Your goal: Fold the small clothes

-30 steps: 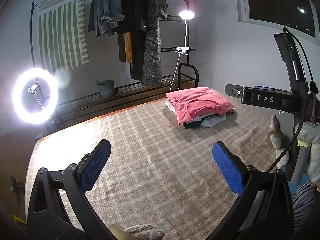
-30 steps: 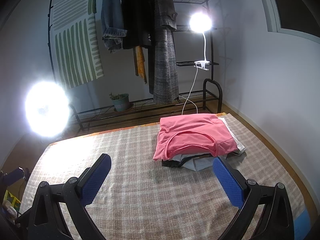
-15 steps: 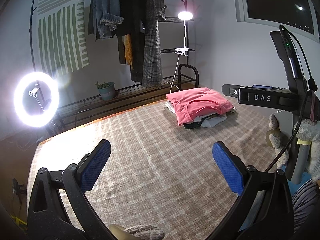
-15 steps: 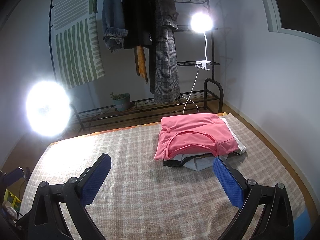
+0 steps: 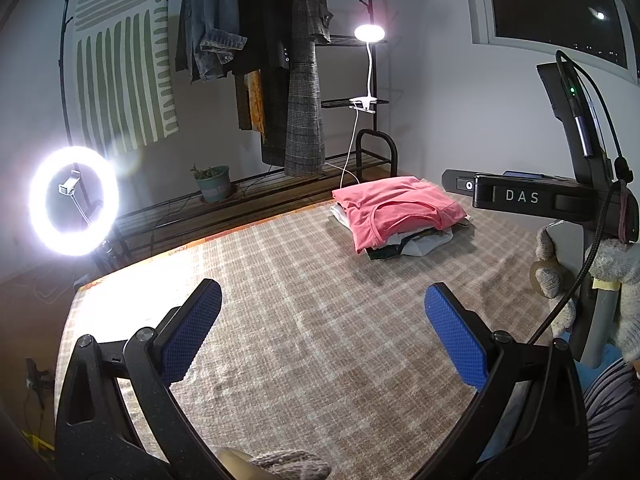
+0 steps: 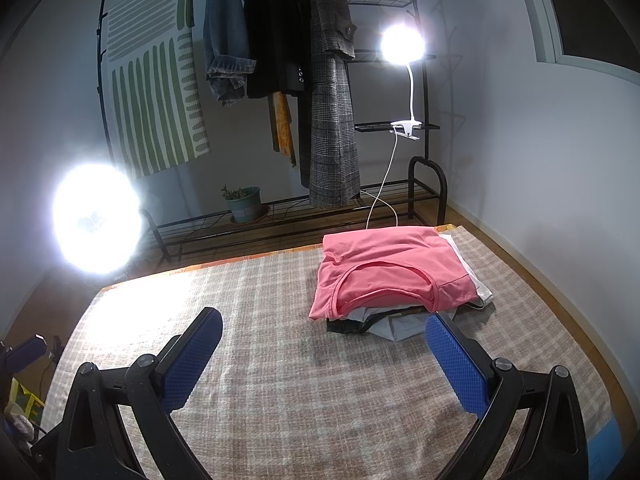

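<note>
A stack of folded clothes with a pink shirt (image 5: 394, 208) on top lies at the far right of the plaid-covered table (image 5: 304, 320). The stack also shows in the right wrist view (image 6: 392, 272), with white and dark garments under the pink one. My left gripper (image 5: 322, 300) is open and empty above the plaid cloth, well short of the stack. My right gripper (image 6: 324, 326) is open and empty, its right finger (image 6: 456, 364) just in front of the stack's near edge.
A black device marked DAS (image 5: 532, 198) on a stand and a stuffed toy (image 5: 612, 276) stand at the table's right. A ring light (image 5: 74, 200) stands left. A clothes rack (image 6: 304, 80) with coats, a clip lamp (image 6: 402, 44) and a potted plant (image 6: 242, 202) are behind the table.
Both grippers have stayed open and empty. The views have shifted only slightly; the stack has not moved.
</note>
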Tool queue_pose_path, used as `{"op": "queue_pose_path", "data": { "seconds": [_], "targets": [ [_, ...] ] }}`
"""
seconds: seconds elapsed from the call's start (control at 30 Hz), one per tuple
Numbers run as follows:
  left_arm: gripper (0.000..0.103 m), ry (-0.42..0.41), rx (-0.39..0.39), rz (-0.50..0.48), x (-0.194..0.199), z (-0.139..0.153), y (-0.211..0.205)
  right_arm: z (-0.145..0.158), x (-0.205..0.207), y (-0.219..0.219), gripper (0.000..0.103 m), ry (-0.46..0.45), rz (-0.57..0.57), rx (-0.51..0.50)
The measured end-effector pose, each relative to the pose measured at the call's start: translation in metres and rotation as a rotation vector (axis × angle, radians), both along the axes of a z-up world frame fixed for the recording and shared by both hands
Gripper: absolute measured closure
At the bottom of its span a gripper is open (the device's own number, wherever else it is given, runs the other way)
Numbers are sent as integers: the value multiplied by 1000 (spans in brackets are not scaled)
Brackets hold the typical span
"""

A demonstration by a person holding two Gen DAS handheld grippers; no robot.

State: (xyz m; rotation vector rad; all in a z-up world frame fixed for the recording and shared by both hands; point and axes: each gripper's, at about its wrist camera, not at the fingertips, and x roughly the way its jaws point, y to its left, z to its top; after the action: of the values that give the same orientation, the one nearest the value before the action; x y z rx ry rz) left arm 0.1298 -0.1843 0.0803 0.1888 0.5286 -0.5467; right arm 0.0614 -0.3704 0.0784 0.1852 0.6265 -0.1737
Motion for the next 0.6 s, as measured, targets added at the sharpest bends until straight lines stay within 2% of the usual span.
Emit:
{"op": "queue_pose_path", "data": {
  "seconds": [0.6],
  "targets": [
    [0,0,6,1,2,0,2,3,-1,6,0,-9,3,-15]
  ]
}}
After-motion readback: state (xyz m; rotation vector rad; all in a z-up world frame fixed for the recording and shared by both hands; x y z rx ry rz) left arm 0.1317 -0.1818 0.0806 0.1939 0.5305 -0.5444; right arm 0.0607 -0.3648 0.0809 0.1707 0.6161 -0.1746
